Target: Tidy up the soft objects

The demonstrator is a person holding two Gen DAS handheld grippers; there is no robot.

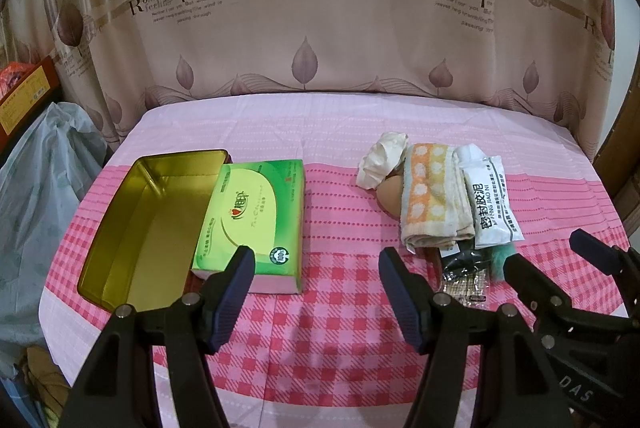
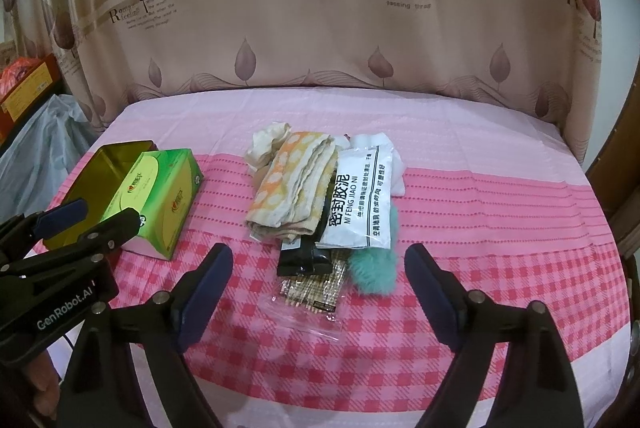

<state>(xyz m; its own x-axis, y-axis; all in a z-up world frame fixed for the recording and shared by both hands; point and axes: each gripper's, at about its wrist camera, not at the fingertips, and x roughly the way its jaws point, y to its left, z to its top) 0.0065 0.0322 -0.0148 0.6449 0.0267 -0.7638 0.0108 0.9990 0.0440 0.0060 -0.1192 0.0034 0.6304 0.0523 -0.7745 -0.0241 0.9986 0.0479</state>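
A pile of soft things lies on the pink checked cloth: a folded orange and yellow towel (image 2: 296,187), a crumpled white cloth (image 2: 268,143), a white printed packet (image 2: 360,203), a teal fluffy ball (image 2: 374,268), a black packet (image 2: 306,260) and a clear bag of sticks (image 2: 316,292). A beige egg-shaped sponge (image 1: 390,193) peeks out beside the towel. At the left an open gold tin (image 1: 132,228) sits against a green tissue box (image 1: 252,216). My left gripper (image 1: 316,260) hovers open just right of the tissue box. My right gripper (image 2: 320,254) is open above the near end of the pile, holding nothing.
A leaf-print curtain (image 1: 320,27) hangs right behind the table. A pale blue plastic bag (image 1: 44,179) and an orange box (image 1: 24,95) sit off the table's left edge. Bare checked cloth (image 1: 340,328) lies between the tin and the pile and along the near edge.
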